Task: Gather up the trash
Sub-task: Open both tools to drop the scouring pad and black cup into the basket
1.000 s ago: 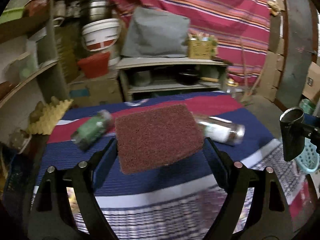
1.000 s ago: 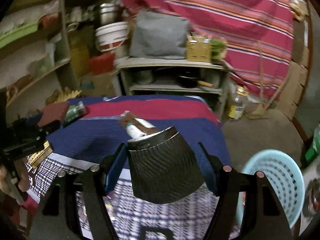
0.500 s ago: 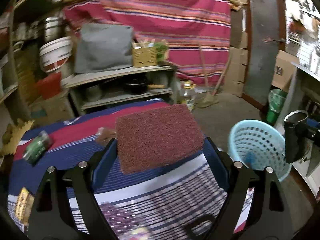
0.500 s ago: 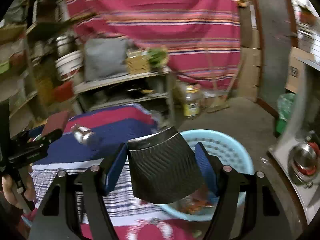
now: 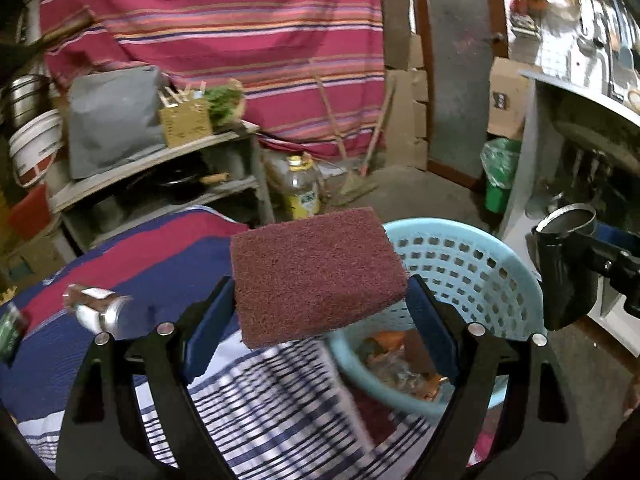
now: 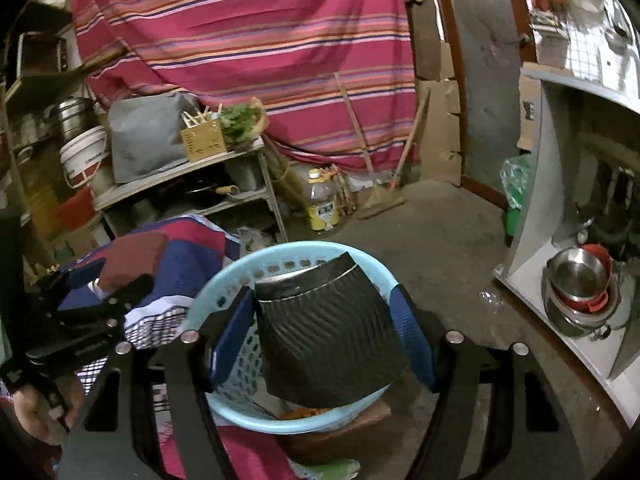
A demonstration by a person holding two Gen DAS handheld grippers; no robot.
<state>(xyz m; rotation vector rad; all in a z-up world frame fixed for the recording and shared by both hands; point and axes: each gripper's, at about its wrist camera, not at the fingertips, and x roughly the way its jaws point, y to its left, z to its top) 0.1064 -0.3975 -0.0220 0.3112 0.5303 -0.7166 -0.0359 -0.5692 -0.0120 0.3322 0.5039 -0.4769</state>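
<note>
My left gripper (image 5: pixel 320 312) is shut on a dark red scouring pad (image 5: pixel 316 272), held flat over the table's edge beside a light blue plastic basket (image 5: pixel 480 280). The basket stands on the floor with orange scraps in its bottom. My right gripper (image 6: pixel 324 328) is shut on a black ribbed paper cup (image 6: pixel 328 328), tilted, right above that basket (image 6: pixel 224 292). In the left wrist view the cup (image 5: pixel 564 272) and right gripper show at the right edge. In the right wrist view the pad (image 6: pixel 132 256) and left gripper (image 6: pixel 100 304) show at the left.
A small jar (image 5: pixel 96 308) and a green packet (image 5: pixel 10 332) lie on the striped tablecloth (image 5: pixel 160 264). Behind stand a shelf unit (image 6: pixel 188 184), an oil bottle (image 6: pixel 324 200) and a broom (image 6: pixel 376 196). A white cabinet with metal bowls (image 6: pixel 580 280) is at the right.
Both grippers have swung right from over the table to the blue basket, still holding the pad and the cup. The basket now fills the lower middle of both views.
</note>
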